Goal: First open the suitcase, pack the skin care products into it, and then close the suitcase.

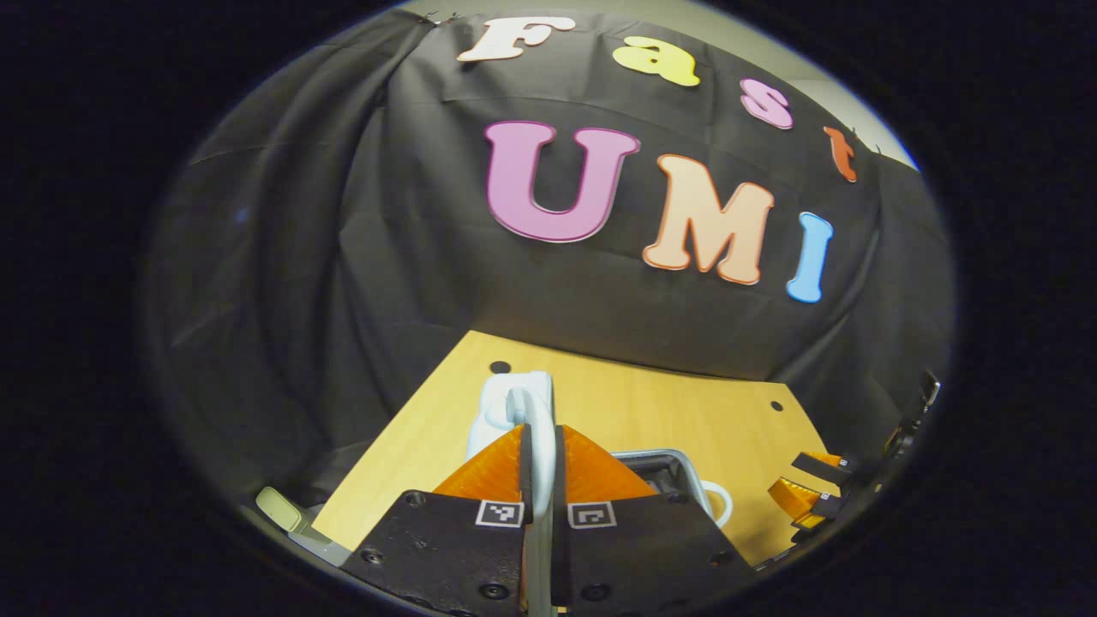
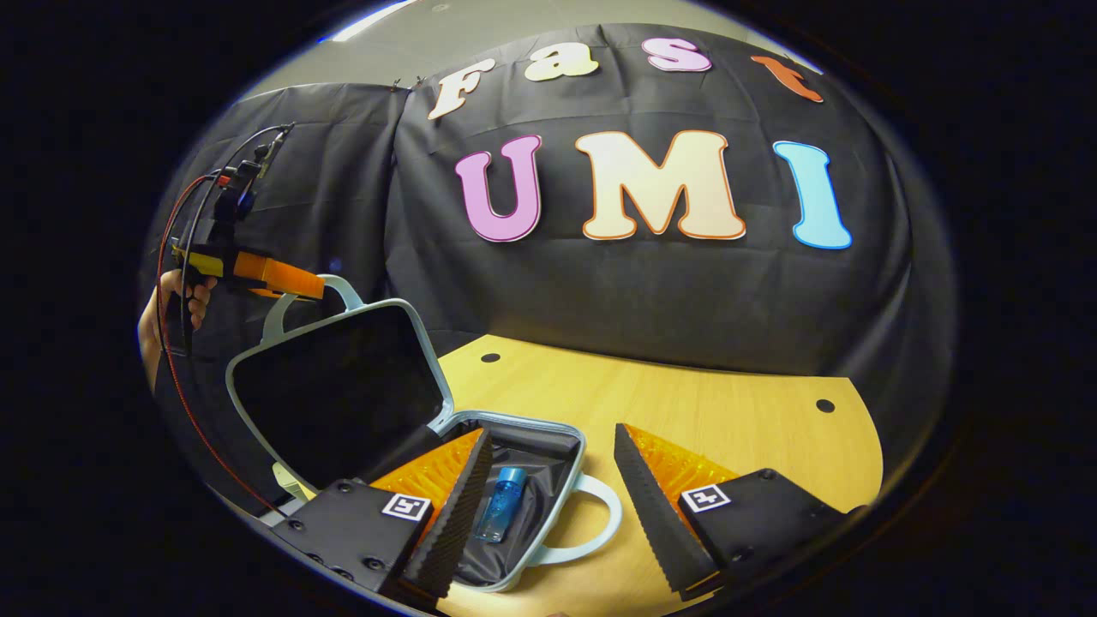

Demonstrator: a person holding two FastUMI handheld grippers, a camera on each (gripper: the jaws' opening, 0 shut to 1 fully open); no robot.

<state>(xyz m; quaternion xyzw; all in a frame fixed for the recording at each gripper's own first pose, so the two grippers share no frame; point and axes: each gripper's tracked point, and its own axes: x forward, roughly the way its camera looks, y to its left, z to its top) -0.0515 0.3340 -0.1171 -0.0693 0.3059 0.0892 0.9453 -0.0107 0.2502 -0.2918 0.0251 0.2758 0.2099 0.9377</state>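
The suitcase (image 2: 403,428) lies open on the counter (image 2: 728,403), low and left in the right gripper view. A blue bottle (image 2: 500,504) rests inside it. The left tool (image 1: 540,467) is clenched on the lid handle (image 1: 514,403), holding the lid (image 2: 343,386) up at the upper left. The right tool (image 2: 548,506) is spread wide and holds nothing. The closing step comes next, I think: lower the lid slowly and keep the right tool clear of the rim.

Black cloth wall (image 2: 686,291) hangs creased behind, 2 panels meeting at a seam on the left. Pale ceiling (image 2: 480,26) strip above it, with a bright light patch. Light wood bench (image 2: 746,420) with curved far edge, 2 dark round holes (image 2: 490,357) near it.
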